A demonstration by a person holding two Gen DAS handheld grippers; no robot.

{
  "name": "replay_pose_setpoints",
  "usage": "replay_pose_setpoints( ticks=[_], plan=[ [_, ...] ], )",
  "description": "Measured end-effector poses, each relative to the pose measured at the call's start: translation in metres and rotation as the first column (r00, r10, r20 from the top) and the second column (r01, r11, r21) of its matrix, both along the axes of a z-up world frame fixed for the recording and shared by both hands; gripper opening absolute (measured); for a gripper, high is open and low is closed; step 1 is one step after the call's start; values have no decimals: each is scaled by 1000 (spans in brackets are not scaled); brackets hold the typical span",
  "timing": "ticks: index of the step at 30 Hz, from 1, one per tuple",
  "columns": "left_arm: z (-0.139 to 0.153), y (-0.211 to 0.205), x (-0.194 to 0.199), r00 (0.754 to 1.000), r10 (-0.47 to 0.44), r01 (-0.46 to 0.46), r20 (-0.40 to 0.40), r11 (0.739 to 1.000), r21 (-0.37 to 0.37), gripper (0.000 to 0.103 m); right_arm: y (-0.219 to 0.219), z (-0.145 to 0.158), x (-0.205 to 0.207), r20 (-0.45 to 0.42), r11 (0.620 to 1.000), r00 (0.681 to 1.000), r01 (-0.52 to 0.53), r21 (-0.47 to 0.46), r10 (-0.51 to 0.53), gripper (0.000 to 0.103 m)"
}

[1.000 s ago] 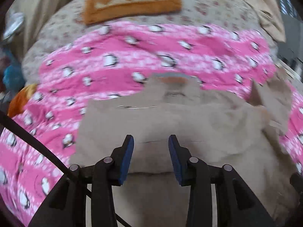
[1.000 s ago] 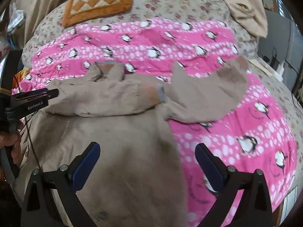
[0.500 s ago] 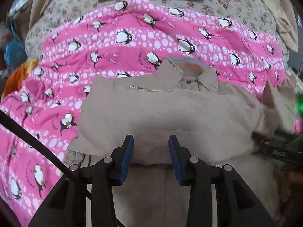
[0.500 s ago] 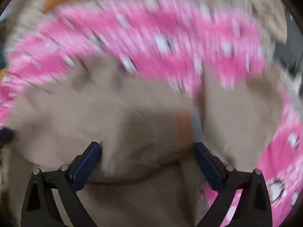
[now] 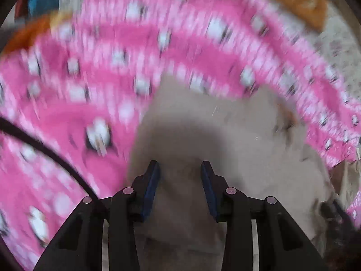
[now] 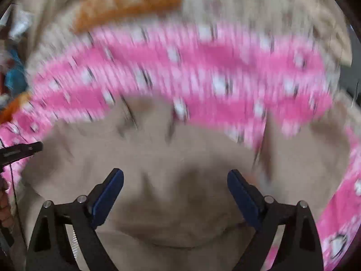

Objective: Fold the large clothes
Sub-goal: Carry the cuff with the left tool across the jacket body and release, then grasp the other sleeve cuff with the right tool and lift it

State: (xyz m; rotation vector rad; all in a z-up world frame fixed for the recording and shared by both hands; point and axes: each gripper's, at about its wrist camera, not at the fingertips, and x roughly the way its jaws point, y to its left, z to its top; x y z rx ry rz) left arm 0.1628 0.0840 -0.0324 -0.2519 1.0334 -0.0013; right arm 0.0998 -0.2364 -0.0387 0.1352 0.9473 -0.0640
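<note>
A large beige jacket lies on a pink penguin-print blanket on a bed; both views are motion-blurred. My left gripper is open, its blue pads low over the jacket near its left edge, holding nothing. My right gripper is wide open just above the jacket, which has one sleeve lying out to the right. The left gripper's tip shows at the left edge of the right wrist view.
An orange checked cushion lies at the back on a floral bedsheet. A beige cloth lies at the far right. Blue and orange items sit off the bed's left side. A black cable crosses the left wrist view.
Both grippers have dropped closer to the jacket and swung; the left wrist view turned leftward. The right gripper's view pulled back a little, showing more blanket. Jaw openings are unchanged.
</note>
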Motion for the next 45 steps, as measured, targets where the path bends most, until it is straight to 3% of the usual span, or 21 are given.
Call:
replay_pose_setpoints(
  ticks=[1, 3, 5, 8, 11, 12, 14, 16, 18, 19, 21, 23, 24, 26, 30, 33, 36, 38, 43, 44, 45],
  plan=[
    [-5, 0, 0, 1000, -8, 8, 0, 1000, 0, 19, -6, -18, 5, -69, 1000, 998, 10, 10, -9, 94],
    [-2, -4, -2, 1000, -28, 28, 12, 999, 16, 23, -8, -13, 4, -30, 1000, 1000, -1, 13, 1, 95],
    [-5, -2, -4, 999, -42, 43, 22, 998, -37, 39, -8, -12, 4, -32, 1000, 999, -16, 15, 16, 95],
    [-6, -10, -7, 997, -71, 72, 28, 997, -32, 47, -6, 0, -1, 6, 1000, 1000, 4, -18, -4, 91],
    [-6, -16, -9, 996, -87, 87, 26, 996, -9, 50, 4, 32, -21, 156, 998, 988, 25, -65, -14, 88],
    [-5, -19, -11, 996, -90, 90, 27, 996, 7, 50, 15, 50, -33, 258, 997, 966, -4, -83, 25, 89],
    [1, -19, -10, 996, -80, 80, 38, 997, 10, 50, 30, 57, -41, 321, 991, 939, -94, -97, 121, 95],
    [7, -19, -14, 996, -59, 59, 61, 998, -3, 50, 38, 29, -21, 162, 982, 969, -183, -36, 186, 99],
    [15, -18, -19, 995, -47, 49, 91, 998, -26, 50, 31, -8, -2, -38, 989, 988, -151, 3, 151, 88],
    [18, -18, -21, 994, -43, 47, 103, 998, -35, 50, 19, -7, -1, -27, 990, 992, -123, 63, 125, 87],
    [24, -20, -28, 992, -39, 45, 122, 998, -50, 50, -4, 25, -11, 83, 991, 995, -65, 114, 56, 73],
    [27, -25, -31, 990, -61, 69, 124, 996, -65, 50, -32, 56, -29, 215, 993, 977, -15, 115, -11, 78],
    [27, -30, -32, 990, -78, 86, 118, 994, -66, 50, -56, 72, -40, 277, 996, 958, 55, 65, -71, 88],
    [27, -38, -33, 988, -108, 114, 109, 992, -56, 50, -103, 87, -46, 327, 983, 931, 182, -28, -163, 91],
    [29, -56, -38, 980, -164, 168, 114, 985, -28, 50, -239, 102, -49, 311, 897, 866, 434, -80, -391, 90],
    [32, -67, -41, 973, -195, 200, 125, 979, -29, 50, -321, 102, -59, 275, 868, 836, 497, -12, -475, 90],
    [30, -77, -42, 967, -225, 230, 118, 973, -26, 50, -361, 88, -50, 227, 874, 845, 474, 102, -485, 88],
    [26, -81, -41, 967, -235, 239, 100, 971, -24, 50, -363, 75, -31, 208, 882, 857, 456, 119, -471, 87],
    [15, -81, -35, 973, -223, 225, 52, 974, -36, 50, -356, 45, 1, 149, 904, 892, 420, 81, -427, 62],
    [15, -80, -34, 975, -218, 220, 52, 975, -35, 50, -356, 41, 4, 130, 902, 893, 425, 70, -431, 39],
    [16, -80, -33, 975, -215, 217, 53, 976, -33, 50, -357, 41, 3, 125, 898, 889, 435, 69, -440, 23]
  ],
)
